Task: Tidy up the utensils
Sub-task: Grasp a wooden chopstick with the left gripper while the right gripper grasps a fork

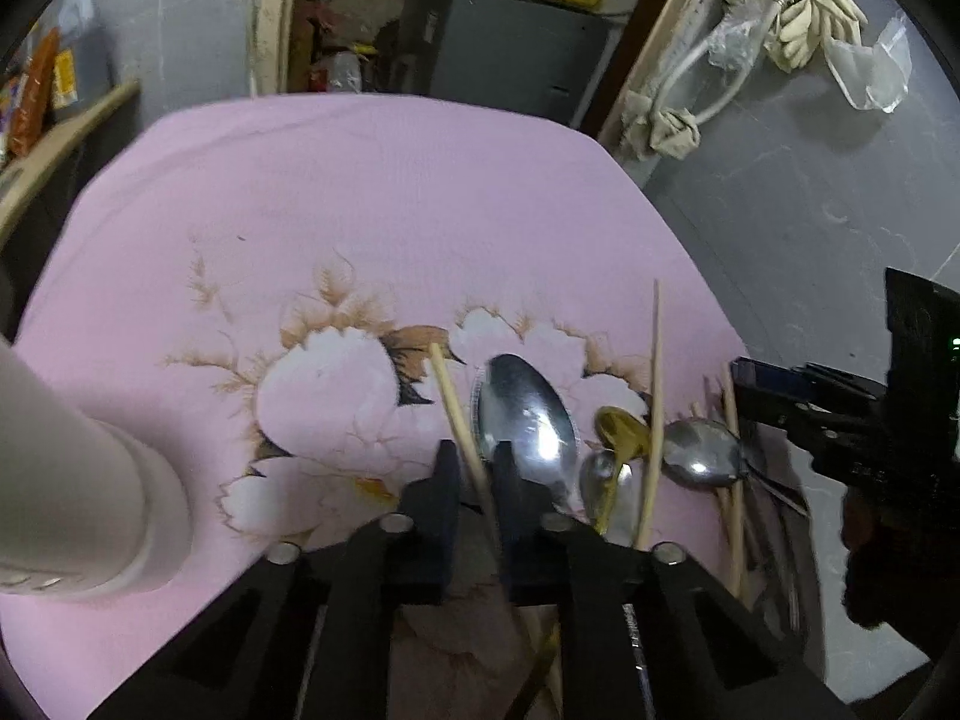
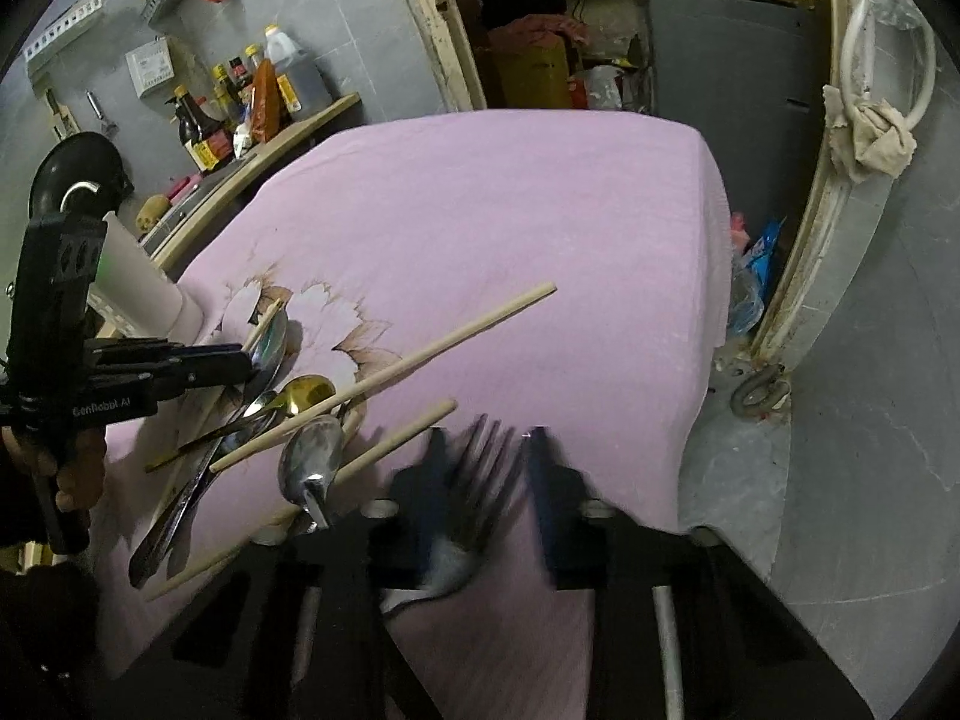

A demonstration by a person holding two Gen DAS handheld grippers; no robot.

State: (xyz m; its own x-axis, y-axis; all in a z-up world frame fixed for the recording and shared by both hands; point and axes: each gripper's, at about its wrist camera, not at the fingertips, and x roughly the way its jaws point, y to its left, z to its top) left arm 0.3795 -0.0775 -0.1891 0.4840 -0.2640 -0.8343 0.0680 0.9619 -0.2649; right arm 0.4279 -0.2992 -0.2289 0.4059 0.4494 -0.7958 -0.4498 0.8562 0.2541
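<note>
A pile of utensils lies on the pink flowered cloth (image 1: 372,192). My left gripper (image 1: 477,459) is shut on a wooden chopstick (image 1: 456,408), right beside a large steel spoon (image 1: 525,414). A gold spoon (image 1: 621,432), a small steel spoon (image 1: 702,453) and another chopstick (image 1: 655,390) lie to its right. My right gripper (image 2: 486,450) is open, with a blurred steel fork (image 2: 474,480) between its fingers. In the right wrist view the pile shows a steel spoon (image 2: 312,459), the gold spoon (image 2: 306,393) and long chopsticks (image 2: 444,342).
A white cylindrical holder (image 1: 78,480) stands at the left on the cloth, also in the right wrist view (image 2: 144,282). A side shelf with sauce bottles (image 2: 240,102) runs along the left. The cloth's right edge (image 2: 714,276) drops to a grey tiled floor.
</note>
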